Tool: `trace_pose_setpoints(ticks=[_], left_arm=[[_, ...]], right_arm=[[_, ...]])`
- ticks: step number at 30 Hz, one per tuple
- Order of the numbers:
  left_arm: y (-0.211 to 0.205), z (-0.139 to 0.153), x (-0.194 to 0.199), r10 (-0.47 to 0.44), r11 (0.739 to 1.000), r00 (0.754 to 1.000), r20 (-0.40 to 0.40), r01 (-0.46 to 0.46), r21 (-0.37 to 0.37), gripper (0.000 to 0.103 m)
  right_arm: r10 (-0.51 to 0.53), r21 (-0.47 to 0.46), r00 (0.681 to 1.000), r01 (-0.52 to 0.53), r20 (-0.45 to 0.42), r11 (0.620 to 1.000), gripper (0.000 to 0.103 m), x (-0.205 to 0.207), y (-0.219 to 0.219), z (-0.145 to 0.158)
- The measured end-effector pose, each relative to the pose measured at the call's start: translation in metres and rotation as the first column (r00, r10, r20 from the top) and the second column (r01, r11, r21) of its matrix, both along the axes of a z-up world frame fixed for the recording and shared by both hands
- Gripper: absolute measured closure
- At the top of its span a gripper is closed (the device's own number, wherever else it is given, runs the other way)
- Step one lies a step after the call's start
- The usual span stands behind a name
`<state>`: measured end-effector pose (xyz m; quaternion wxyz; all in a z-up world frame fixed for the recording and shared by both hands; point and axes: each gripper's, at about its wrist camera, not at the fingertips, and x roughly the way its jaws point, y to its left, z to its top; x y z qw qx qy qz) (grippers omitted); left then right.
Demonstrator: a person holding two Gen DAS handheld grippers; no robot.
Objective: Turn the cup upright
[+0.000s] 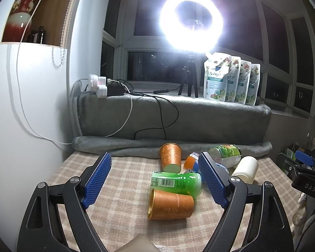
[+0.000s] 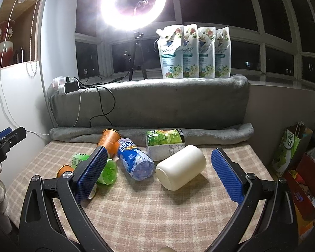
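Observation:
An orange paper cup (image 1: 171, 204) lies on its side on the checked tablecloth (image 1: 124, 180), mouth to the left, between and just ahead of my open left gripper (image 1: 155, 178). A second orange cup (image 1: 170, 157) stands upside down behind it; it also shows in the right wrist view (image 2: 109, 139). A cream cup (image 2: 181, 168) lies on its side, its base toward the camera, between the fingers of my open right gripper (image 2: 159, 172); it also shows in the left wrist view (image 1: 245, 169). Both grippers are empty.
A green bottle (image 1: 176, 182) lies beside the near orange cup. A blue-label bottle (image 2: 134, 159) and a green-label carton (image 2: 166, 143) lie near the cream cup. A grey rolled blanket (image 2: 149, 133) bounds the far edge. A green paper bag (image 2: 289, 147) stands at right.

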<state>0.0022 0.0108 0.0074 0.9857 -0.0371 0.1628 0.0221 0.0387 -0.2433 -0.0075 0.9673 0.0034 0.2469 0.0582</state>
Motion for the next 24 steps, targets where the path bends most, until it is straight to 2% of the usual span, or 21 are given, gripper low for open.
trace_pose_setpoints(ticks=[2, 4, 11, 15, 24], left_arm=[[0.003, 0.000, 0.002, 0.004, 1.000, 1.000, -0.001, -0.004, -0.003, 0.018], [0.006, 0.000, 0.004, 0.006, 1.000, 1.000, -0.006, -0.006, -0.004, 0.018], [0.020, -0.010, 0.010, 0.020, 0.999, 0.998, -0.058, -0.021, -0.024, 0.018], [0.031, -0.020, 0.010, 0.034, 0.998, 0.995, -0.098, -0.038, -0.043, 0.018], [0.052, -0.042, 0.005, 0.053, 0.995, 0.981, -0.188, -0.068, -0.076, 0.018]], right_arm=[[0.013, -0.051, 1.000, -0.015, -0.028, 0.999, 0.002, 0.007, 0.005, 0.000], [0.026, -0.057, 0.999, -0.028, -0.033, 0.998, 0.002, 0.011, 0.008, 0.001], [0.135, -0.029, 0.991, -0.134, 0.016, 0.990, 0.002, 0.051, 0.031, 0.003], [0.195, 0.024, 0.980, -0.194, -0.036, 0.981, 0.002, 0.078, 0.043, 0.000], [0.337, 0.164, 0.911, -0.304, -0.237, 0.938, 0.002, 0.155, 0.086, -0.013]])
